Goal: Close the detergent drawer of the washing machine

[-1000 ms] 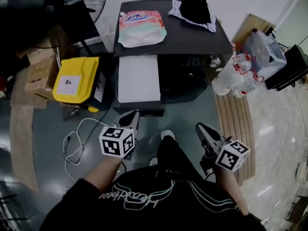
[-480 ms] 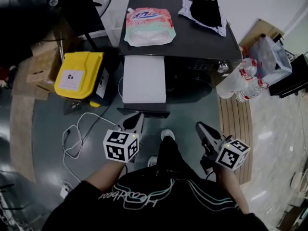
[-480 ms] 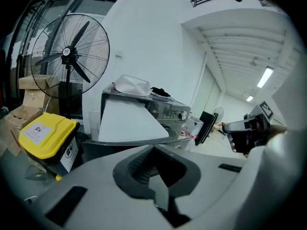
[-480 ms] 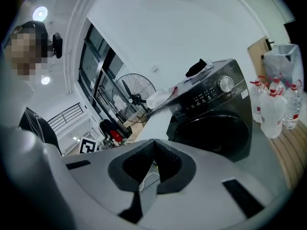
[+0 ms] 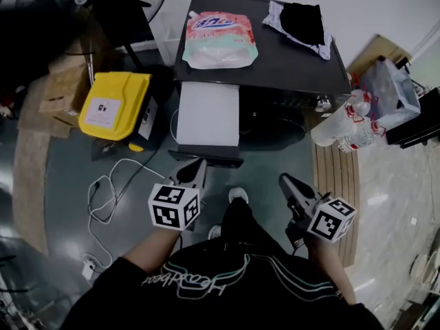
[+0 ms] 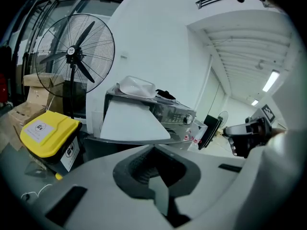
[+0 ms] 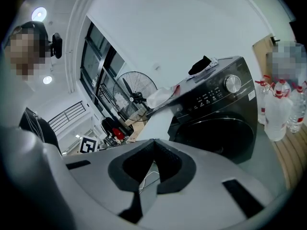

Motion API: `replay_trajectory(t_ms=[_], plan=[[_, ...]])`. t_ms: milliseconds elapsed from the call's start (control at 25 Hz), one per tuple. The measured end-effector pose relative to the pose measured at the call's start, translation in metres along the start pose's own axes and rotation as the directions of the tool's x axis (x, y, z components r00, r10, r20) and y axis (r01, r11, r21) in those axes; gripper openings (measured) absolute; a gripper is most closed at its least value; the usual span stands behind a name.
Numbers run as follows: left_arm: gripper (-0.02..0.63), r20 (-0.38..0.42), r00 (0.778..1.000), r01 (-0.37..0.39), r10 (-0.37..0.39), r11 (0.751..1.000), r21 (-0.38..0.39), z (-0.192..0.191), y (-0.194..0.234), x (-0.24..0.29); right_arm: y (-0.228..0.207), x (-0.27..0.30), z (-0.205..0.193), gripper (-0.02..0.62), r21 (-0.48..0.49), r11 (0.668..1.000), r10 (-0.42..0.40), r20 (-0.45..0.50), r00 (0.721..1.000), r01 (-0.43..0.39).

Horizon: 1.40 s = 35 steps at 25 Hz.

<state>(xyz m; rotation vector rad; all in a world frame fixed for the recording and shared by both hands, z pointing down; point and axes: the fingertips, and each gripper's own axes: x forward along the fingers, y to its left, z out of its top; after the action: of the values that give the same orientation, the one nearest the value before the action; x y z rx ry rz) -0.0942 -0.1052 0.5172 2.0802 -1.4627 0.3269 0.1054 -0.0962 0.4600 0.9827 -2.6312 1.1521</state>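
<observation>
Drawer (image 5: 208, 113) juts straight at left claw (image 5: 194, 172), just ahead; right claw (image 5: 287, 183) farther. Both closed, empty.

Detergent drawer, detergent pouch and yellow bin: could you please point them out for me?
detergent drawer (image 5: 207, 114), head view, middle of its white top
detergent pouch (image 5: 220, 38), head view, centre of its printed front
yellow bin (image 5: 117, 102), head view, middle of its lid
</observation>
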Motion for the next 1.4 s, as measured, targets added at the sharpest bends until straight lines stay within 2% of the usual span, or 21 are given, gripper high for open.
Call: replay_trajectory(t_ms=[440, 1400], plan=[[0.021, 0.001, 1.0, -0.006, 0.006, 1.0, 0.024, 0.003, 0.0, 0.004, -0.008, 0.021, 0.018, 0.026, -0.009, 0.999, 0.033, -0.027, 0.999, -0.033], [0.021, 0.007, 0.999, -0.039, 0.039, 0.999, -0.033, 0.007, 0.004, 0.011, -0.013, 0.034, 0.031, 0.026, -0.02, 0.997, 0.067, -0.056, 0.996, -0.068]])
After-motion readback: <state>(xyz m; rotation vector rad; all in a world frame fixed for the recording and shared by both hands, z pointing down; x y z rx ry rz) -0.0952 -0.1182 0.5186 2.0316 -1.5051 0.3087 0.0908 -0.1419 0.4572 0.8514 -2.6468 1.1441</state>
